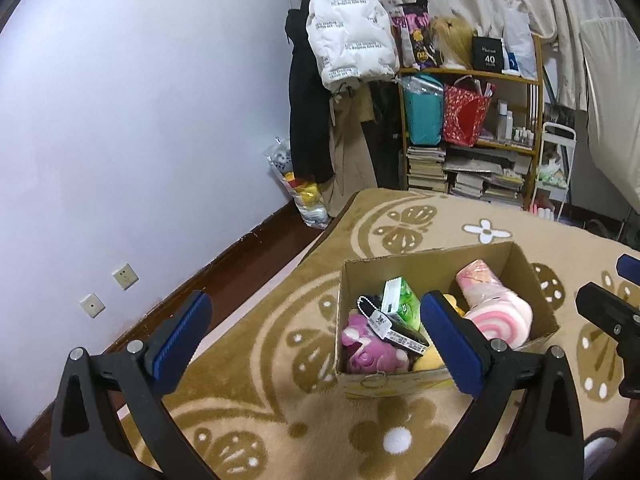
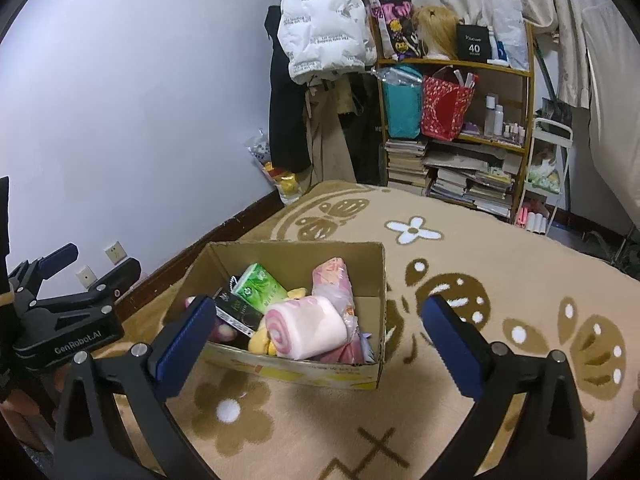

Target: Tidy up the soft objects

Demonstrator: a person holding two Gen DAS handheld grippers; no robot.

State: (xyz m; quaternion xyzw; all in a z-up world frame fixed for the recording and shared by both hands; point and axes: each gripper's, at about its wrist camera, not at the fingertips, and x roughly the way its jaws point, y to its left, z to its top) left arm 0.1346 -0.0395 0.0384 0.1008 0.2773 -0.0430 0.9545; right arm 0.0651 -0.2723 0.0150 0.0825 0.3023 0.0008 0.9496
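An open cardboard box (image 1: 532,280) (image 2: 378,276) stands on a tan patterned blanket. Inside lie a pink rolled plush (image 1: 504,316) (image 2: 308,328), a purple plush toy (image 1: 368,350), a green tissue pack (image 1: 402,300) (image 2: 262,286), a yellow plush (image 2: 260,344) and a pink bagged item (image 1: 478,278) (image 2: 334,280). My left gripper (image 1: 316,330) hovers open above the box's near left side, nothing between its blue pads. My right gripper (image 2: 320,330) hangs open over the box's front, empty too. Each gripper shows in the other's view: the right one (image 1: 612,316), the left one (image 2: 68,308).
The blanket (image 1: 280,400) (image 2: 480,248) covers a bed beside a white wall with sockets (image 1: 126,276). Beyond it stand a crowded shelf (image 1: 472,120) (image 2: 456,128), hanging coats (image 1: 348,32), stacked books and a plastic bag of toys (image 1: 304,196) on the floor.
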